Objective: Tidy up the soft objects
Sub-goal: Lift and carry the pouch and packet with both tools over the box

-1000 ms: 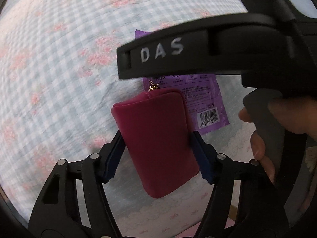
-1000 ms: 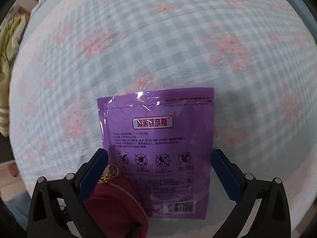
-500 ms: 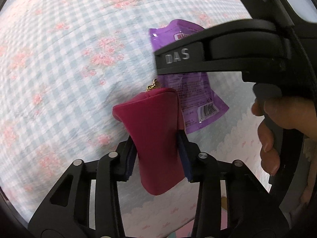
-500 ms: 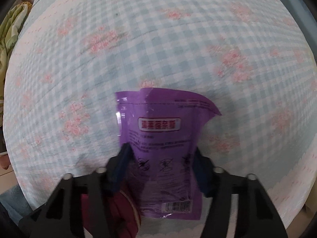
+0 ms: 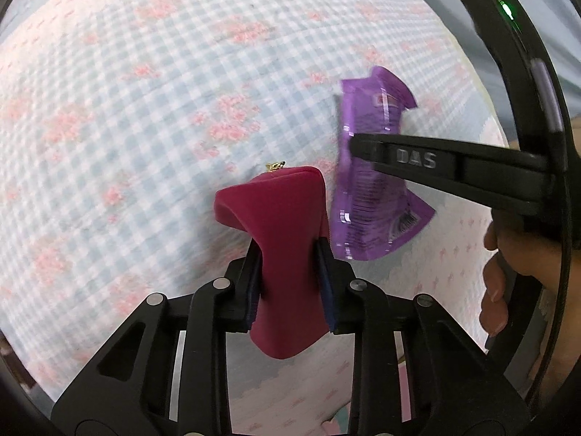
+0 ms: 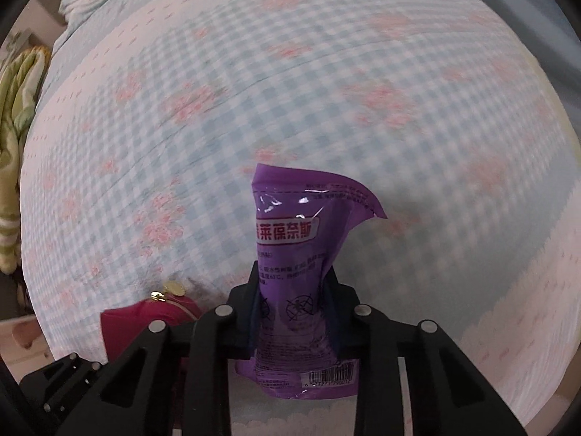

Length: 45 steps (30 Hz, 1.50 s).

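Observation:
My left gripper (image 5: 288,285) is shut on a dark red zip pouch (image 5: 287,218) and holds it up off the bed; the pouch is pinched in at the middle, its gold zip pull at the top. My right gripper (image 6: 294,309) is shut on a purple plastic packet (image 6: 297,254) with printed text and a barcode, also lifted. In the left wrist view the packet (image 5: 370,196) hangs to the right of the pouch, held by the right gripper's black finger (image 5: 454,167). In the right wrist view the pouch (image 6: 145,319) shows at lower left.
Both grippers are above a bed with a blue-and-white checked cover with pink flowers (image 5: 145,109). A green-and-white folded cloth (image 6: 11,145) lies at the far left edge. A wooden bed frame part (image 6: 21,334) shows at lower left.
Both grippers went from open to shut, the left on the red pouch and the right on the purple packet. Both objects have been lifted off the bed cover and apart.

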Each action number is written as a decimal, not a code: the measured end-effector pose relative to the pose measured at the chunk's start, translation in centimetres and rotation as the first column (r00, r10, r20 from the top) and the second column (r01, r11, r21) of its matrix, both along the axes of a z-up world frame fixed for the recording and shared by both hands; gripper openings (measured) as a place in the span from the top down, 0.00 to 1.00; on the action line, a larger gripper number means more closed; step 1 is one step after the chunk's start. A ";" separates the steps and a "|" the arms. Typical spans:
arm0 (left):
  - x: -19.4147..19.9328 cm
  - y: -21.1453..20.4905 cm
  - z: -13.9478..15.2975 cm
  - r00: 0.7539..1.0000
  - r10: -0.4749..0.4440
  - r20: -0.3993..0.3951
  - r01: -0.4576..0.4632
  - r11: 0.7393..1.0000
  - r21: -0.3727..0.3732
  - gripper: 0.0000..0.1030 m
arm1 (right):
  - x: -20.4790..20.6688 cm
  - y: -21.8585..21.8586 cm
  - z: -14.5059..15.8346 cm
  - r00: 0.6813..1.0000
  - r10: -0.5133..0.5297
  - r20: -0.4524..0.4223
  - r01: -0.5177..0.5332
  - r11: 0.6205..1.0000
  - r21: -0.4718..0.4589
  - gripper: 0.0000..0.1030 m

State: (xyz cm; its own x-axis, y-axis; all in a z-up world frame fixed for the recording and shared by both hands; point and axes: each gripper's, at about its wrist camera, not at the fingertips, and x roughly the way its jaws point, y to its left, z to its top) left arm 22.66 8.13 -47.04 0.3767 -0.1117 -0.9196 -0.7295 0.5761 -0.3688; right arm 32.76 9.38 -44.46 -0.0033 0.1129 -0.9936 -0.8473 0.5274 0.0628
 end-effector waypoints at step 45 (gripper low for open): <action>-4.7 -23.1 30.2 0.610 -0.728 0.312 0.665 0.685 0.297 0.77 | -21.9 -47.4 31.6 0.374 -0.927 0.037 0.840 0.355 0.410 0.75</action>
